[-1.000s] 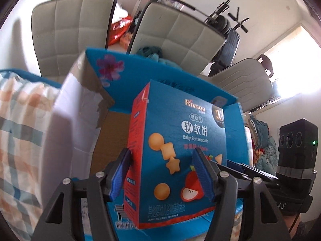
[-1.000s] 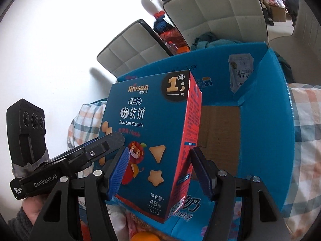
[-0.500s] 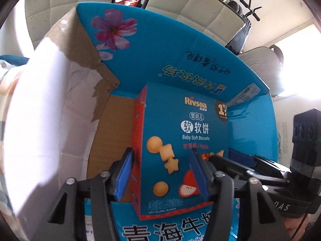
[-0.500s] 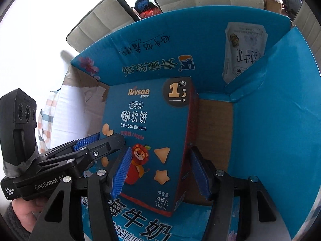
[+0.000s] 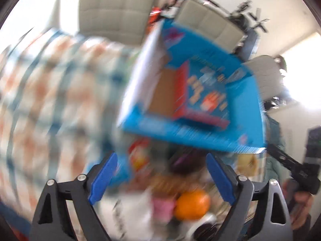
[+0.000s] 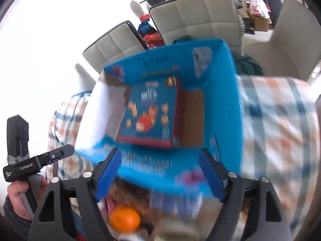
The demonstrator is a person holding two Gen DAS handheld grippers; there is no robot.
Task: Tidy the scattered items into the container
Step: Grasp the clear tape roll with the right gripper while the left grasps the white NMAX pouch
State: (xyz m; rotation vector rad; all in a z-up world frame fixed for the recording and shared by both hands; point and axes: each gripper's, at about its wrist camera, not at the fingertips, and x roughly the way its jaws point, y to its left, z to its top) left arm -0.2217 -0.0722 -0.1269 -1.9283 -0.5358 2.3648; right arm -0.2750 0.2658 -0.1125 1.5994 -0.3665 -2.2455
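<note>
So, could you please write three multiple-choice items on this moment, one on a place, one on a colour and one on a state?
1. Where is the biscuit box?
A. Inside the blue carton
B. On a chair
C. Between the right gripper's fingers

2. What colour is the round fruit lying outside the carton?
A. Green
B. Orange
C. Purple

3. How do the jaws of the left gripper stand?
A. Clamped on the biscuit box
B. Shut with nothing in them
C. Open with nothing gripped

Answers:
1. A: the box rests on the carton's floor, clear of both grippers.
2. B: both views show it orange.
3. C: the jaws have just been opening and the blue pads stand wide apart.
</note>
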